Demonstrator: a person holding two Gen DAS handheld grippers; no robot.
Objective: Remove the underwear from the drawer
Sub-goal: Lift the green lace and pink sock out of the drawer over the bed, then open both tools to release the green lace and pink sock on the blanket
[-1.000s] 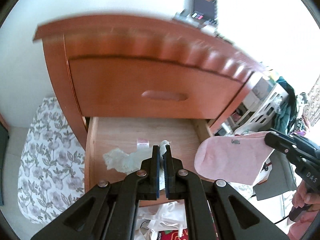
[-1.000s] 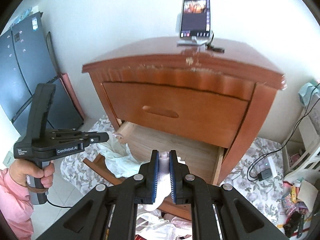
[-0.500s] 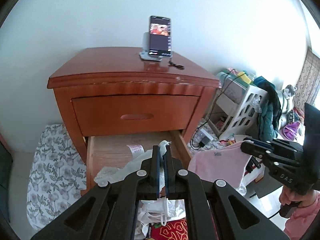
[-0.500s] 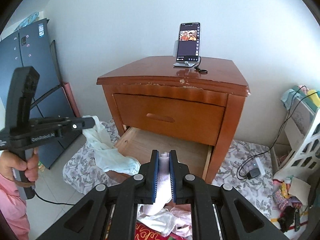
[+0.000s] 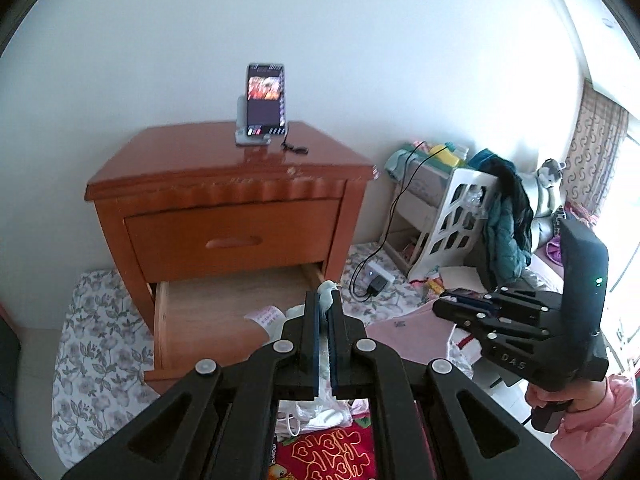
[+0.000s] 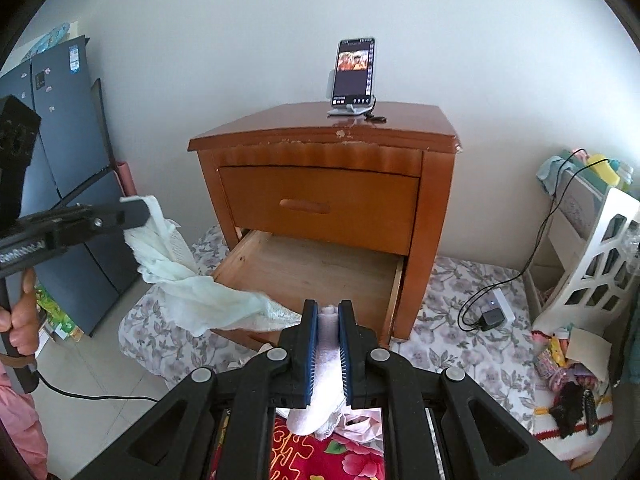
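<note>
Garments hang clear of the open drawer (image 6: 312, 264): the left gripper (image 5: 324, 308) is clamped on pale green underwear (image 6: 200, 292) at the frame's left, and the right gripper (image 6: 329, 320) pinches a pink piece (image 6: 326, 344) low at centre, trailing downward.

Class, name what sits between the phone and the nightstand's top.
In both wrist views, a grey stand sits between the phone and the nightstand's top.
</note>
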